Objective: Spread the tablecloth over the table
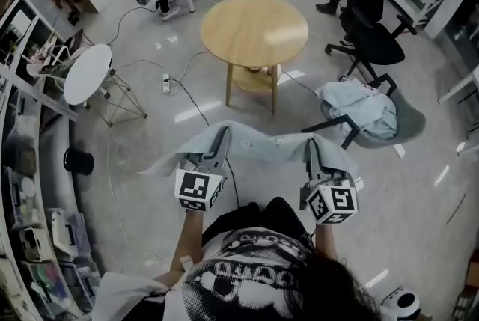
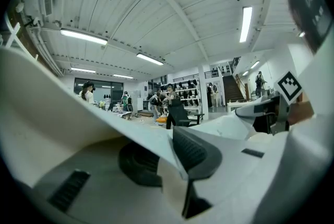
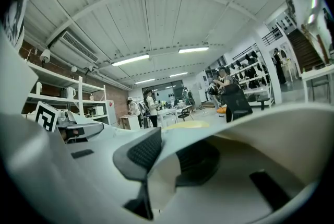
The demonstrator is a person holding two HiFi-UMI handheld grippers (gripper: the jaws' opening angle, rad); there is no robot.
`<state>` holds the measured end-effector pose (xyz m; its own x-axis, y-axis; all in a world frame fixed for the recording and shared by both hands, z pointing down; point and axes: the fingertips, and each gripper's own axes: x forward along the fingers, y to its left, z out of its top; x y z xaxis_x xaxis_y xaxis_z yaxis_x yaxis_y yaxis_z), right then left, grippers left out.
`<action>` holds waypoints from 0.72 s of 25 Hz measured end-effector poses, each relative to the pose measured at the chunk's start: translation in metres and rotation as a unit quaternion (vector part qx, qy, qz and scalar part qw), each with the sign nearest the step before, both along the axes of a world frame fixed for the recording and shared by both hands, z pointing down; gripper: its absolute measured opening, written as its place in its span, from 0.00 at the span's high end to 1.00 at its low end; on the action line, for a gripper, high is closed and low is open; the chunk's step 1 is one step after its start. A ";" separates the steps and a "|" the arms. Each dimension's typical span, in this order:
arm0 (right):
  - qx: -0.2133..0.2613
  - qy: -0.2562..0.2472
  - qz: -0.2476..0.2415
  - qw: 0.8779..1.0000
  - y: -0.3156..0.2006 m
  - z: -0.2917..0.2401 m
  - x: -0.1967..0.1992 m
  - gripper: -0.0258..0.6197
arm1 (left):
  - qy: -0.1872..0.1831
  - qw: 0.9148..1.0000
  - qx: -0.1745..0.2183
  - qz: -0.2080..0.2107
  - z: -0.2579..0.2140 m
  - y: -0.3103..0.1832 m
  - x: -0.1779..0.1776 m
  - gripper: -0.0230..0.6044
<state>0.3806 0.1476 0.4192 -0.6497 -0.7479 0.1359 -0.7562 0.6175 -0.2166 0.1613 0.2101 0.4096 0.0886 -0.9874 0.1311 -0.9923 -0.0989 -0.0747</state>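
Head view, nearest first: the person's two arms reach forward, each hand carrying a gripper with a marker cube. The left gripper (image 1: pixel 221 134) and the right gripper (image 1: pixel 310 144) sit side by side at about the same level, apart from each other, both pointing away from the person. A pale tablecloth (image 1: pixel 262 141) is stretched between them along its near edge and droops at the sides above the floor (image 1: pixel 127 222). Left gripper view confirms the jaws pressed onto a fold of the cloth, with the fabric running between the two dark pads. Right gripper view shows the same, with the jaws clamped on the cloth's edge. Each gripper view also catches the other gripper off to the side across the sheet. Beyond the cloth and apart from it stands the round wooden table (image 1: pixel 254 29), with a lower shelf beneath its top. To its right a grey chair (image 1: pixel 404 121) carries a heap of light fabric (image 1: pixel 359 104). To the left stands a small white side table (image 1: pixel 87 72), with a power strip (image 1: pixel 166 82) on the floor between it and the wooden table. Farthest off, people stand among desks and shelving.
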 end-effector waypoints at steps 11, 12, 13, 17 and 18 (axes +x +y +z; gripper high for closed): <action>-0.009 0.002 -0.028 1.000 -0.038 0.000 -0.041 0.85 | 0.011 1.000 -0.001 -0.020 0.001 -0.025 -0.038 0.86; -0.008 0.003 -0.031 0.999 -0.045 0.000 -0.047 0.85 | 0.013 1.000 -0.002 -0.022 0.002 -0.030 -0.043 0.86; -0.008 0.003 -0.034 0.999 -0.053 0.001 -0.052 0.85 | 0.016 1.000 -0.003 -0.022 0.004 -0.036 -0.047 0.86; -0.010 0.001 -0.043 0.999 -0.094 0.006 -0.074 0.85 | 0.022 0.999 -0.009 -0.025 0.009 -0.068 -0.066 0.86; -0.011 -0.001 -0.046 0.999 -0.105 0.007 -0.081 0.85 | 0.022 0.999 -0.010 -0.027 0.010 -0.077 -0.073 0.86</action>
